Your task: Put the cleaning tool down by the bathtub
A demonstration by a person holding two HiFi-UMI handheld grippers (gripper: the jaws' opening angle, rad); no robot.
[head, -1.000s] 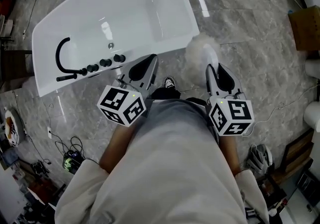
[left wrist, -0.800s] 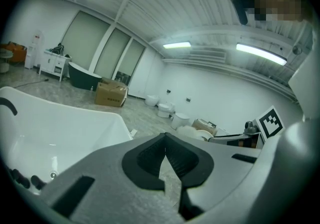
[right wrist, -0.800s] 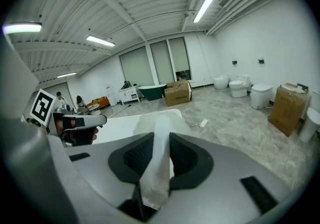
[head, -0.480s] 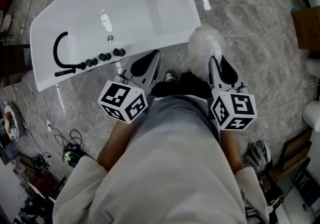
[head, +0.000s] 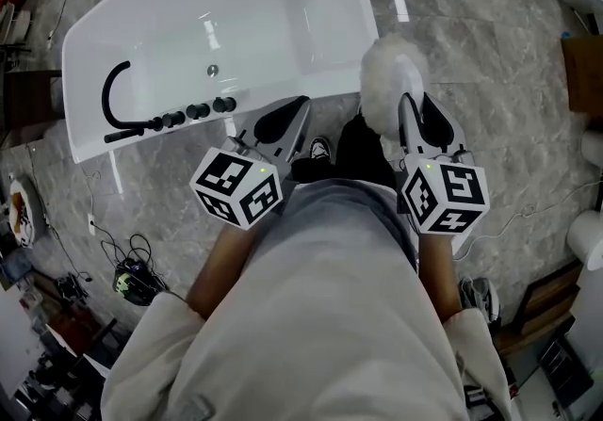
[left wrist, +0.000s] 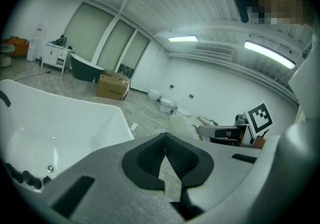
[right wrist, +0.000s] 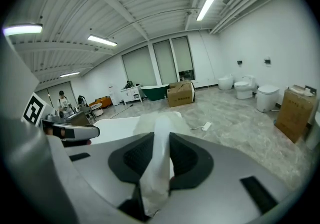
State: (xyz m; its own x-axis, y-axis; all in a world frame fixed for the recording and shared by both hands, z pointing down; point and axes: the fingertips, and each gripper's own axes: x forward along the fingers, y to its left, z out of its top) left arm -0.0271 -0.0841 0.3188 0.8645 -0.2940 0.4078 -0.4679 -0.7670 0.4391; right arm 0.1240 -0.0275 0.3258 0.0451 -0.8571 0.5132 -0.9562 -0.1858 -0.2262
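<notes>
bathtub (head: 217,28) ahead on the floor (head: 480,52), cleaning tool (head: 384,80) just right of its corner — between right gripper (head: 407,113) jaws

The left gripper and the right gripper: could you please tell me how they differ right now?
The right gripper is clamped on the white handle of the cleaning tool; the left gripper holds nothing. The left gripper's jaws meet at the tips, while the right gripper's are spread by the handle. Both are the same grey model, pointing forward and down.

No legible text or numbers, print on cardboard box (left wrist: 113,86) too small to read
</notes>
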